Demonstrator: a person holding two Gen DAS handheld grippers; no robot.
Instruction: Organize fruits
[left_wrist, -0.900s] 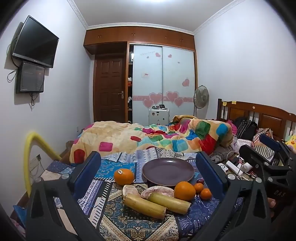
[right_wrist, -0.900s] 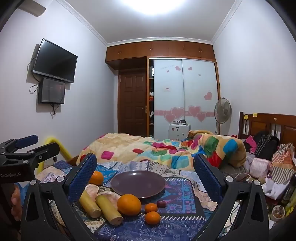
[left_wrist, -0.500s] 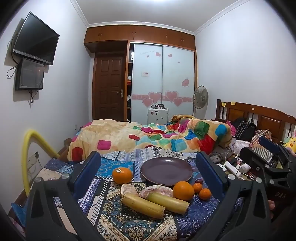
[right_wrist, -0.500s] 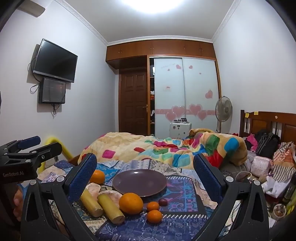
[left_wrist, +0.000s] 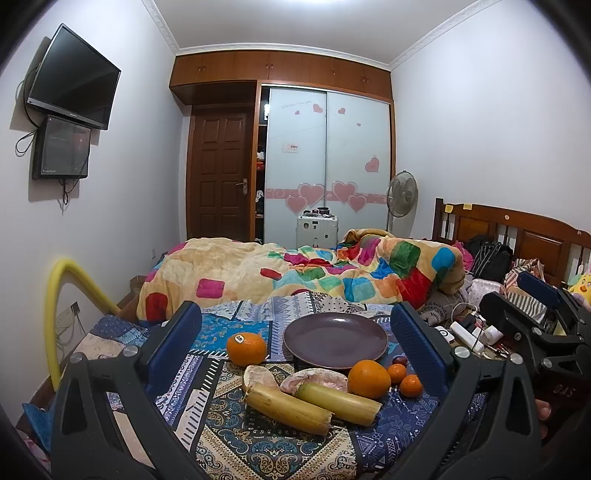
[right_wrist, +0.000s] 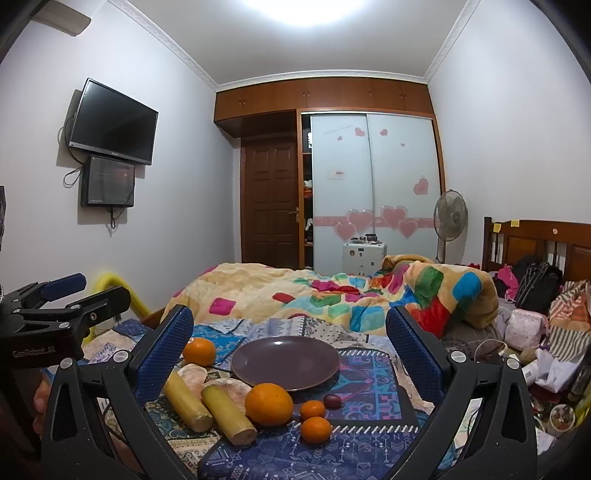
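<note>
Fruits lie loose on the patterned cloth (left_wrist: 229, 435) at the near end of the bed: a big orange (right_wrist: 269, 404), two small ones (right_wrist: 315, 429), two cane-like sticks (left_wrist: 288, 408) and another orange (left_wrist: 246, 349) to the far left, all around an empty purple plate (right_wrist: 284, 363). Both the left gripper (left_wrist: 295, 354) and right gripper (right_wrist: 288, 350) hover near with jaws wide apart, holding nothing. Sorting seems not yet begun; the next move calls for closing on one fruit, and there's open room above the plate.
</note>
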